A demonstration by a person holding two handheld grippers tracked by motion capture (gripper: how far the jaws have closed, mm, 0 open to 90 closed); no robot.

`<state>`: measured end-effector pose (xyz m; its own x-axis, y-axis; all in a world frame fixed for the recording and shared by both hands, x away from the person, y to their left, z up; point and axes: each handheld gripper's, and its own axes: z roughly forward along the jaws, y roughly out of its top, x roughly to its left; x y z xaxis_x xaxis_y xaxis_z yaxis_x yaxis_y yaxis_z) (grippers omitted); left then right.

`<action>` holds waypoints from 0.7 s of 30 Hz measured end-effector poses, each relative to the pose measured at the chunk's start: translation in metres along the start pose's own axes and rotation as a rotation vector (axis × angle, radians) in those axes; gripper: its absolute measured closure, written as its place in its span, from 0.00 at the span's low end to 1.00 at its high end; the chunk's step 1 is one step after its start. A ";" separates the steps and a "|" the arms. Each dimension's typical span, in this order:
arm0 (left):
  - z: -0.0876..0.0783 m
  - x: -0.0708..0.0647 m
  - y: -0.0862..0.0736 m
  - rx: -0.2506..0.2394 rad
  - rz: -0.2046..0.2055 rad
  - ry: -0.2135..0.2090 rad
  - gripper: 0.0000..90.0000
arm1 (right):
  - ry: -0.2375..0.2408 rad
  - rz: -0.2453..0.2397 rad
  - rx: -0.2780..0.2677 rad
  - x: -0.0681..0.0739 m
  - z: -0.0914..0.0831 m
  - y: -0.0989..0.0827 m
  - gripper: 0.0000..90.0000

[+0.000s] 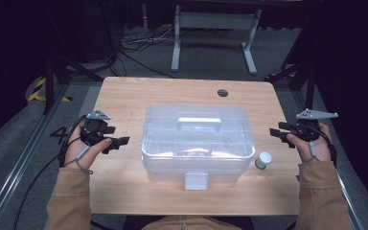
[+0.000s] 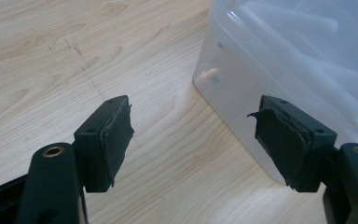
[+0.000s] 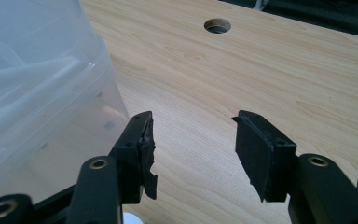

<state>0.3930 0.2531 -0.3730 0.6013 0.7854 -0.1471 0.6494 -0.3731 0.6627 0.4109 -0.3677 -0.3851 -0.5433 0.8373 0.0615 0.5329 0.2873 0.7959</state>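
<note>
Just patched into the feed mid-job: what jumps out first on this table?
The big clear plastic box with its lid handle sits mid-table, its latch facing the person. The left gripper and the right gripper flank it, one at each side, both with jaws open and empty. A small white-capped bottle stands by the box's right front corner.

box point(image 1: 197, 143) mid-table point(image 1: 124, 191), small jar point(image 1: 263, 160) just right, claws flanking
</note>
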 end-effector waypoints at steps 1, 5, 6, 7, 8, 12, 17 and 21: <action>0.000 0.000 0.001 -0.010 -0.010 0.014 0.29 | 0.000 -0.001 0.000 0.000 0.000 0.000 0.53; -0.003 0.001 0.001 -0.007 -0.009 0.022 0.30 | -0.004 0.002 -0.001 0.000 -0.001 0.000 0.53; -0.004 0.000 0.001 -0.005 -0.003 0.023 0.32 | -0.004 0.001 0.000 0.000 -0.001 0.000 0.53; -0.005 0.000 0.001 -0.008 0.004 0.027 0.33 | -0.004 0.001 0.001 0.000 -0.001 0.000 0.53; -0.005 -0.001 0.001 -0.006 0.001 0.014 0.35 | -0.003 0.002 0.002 0.000 -0.001 0.000 0.53; -0.008 -0.005 0.005 -0.006 0.008 -0.007 0.38 | -0.001 0.001 0.003 0.000 -0.001 -0.001 0.53; -0.018 -0.015 0.017 -0.041 0.029 -0.024 0.40 | -0.003 -0.001 0.003 0.000 -0.002 -0.002 0.54; -0.024 -0.027 0.030 -0.064 0.061 -0.039 0.40 | -0.005 0.006 0.000 0.000 -0.005 -0.004 0.55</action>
<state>0.3849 0.2322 -0.3314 0.6570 0.7421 -0.1326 0.5806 -0.3859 0.7169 0.4059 -0.3708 -0.3851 -0.5367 0.8414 0.0631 0.5360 0.2822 0.7957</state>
